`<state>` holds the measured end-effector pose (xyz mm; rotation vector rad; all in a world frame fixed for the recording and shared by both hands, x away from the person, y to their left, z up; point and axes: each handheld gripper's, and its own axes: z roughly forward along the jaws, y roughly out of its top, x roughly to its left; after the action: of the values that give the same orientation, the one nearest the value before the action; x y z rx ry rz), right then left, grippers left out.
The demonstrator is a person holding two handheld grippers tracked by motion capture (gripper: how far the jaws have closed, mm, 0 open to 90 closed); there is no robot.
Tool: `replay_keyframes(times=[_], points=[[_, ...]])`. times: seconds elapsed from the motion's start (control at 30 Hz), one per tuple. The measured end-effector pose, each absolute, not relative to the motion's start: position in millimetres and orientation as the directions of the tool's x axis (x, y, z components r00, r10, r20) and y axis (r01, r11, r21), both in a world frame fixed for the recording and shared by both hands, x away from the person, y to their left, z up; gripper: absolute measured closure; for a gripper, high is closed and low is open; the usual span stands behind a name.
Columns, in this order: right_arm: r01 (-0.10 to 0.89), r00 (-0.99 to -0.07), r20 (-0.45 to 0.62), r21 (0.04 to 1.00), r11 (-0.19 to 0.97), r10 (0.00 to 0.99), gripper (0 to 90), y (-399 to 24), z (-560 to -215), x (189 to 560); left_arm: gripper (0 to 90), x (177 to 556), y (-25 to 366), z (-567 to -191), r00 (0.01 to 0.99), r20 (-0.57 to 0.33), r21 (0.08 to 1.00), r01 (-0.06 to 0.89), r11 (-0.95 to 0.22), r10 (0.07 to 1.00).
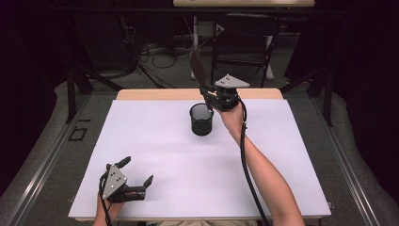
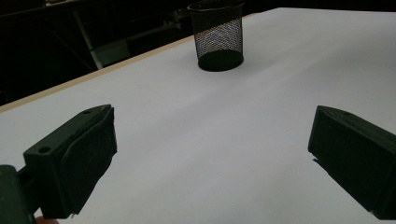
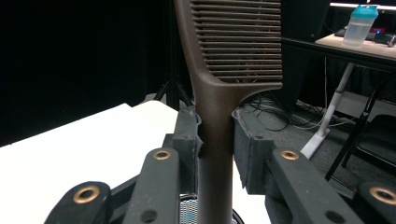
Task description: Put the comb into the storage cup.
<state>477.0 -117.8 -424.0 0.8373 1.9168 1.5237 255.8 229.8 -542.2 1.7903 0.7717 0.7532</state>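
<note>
A dark brown comb [image 1: 198, 66] [image 3: 233, 42] stands upright with its teeth up, its handle clamped between the jaws of my right gripper [image 1: 208, 94] [image 3: 215, 135]. That gripper hangs just above and behind the rim of a black mesh cup [image 1: 202, 119] [image 2: 217, 35] at the table's far middle. The cup's rim peeks out below the handle [image 3: 184, 210] in the right gripper view. Near the front left edge my left gripper [image 1: 137, 172] [image 2: 210, 154] rests open, nothing between its jaws, pointing toward the cup.
The table [image 1: 164, 155] is covered by a white sheet, with a wooden edge [image 1: 155, 94] at the back. Behind it stand a folding chair [image 1: 244, 42], floor cables [image 1: 155, 52] and another desk holding a bottle [image 3: 360, 25].
</note>
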Motion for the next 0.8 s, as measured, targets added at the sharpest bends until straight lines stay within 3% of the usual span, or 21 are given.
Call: replay_keyframes(times=[0.8], points=[[0.134,-0.668,-0.027,0.979,0.156,0.744,72.5,-104,-429,481,1.1,256,230,-542,0.600,0.141,0.944,0.159,-0.290,0.788]])
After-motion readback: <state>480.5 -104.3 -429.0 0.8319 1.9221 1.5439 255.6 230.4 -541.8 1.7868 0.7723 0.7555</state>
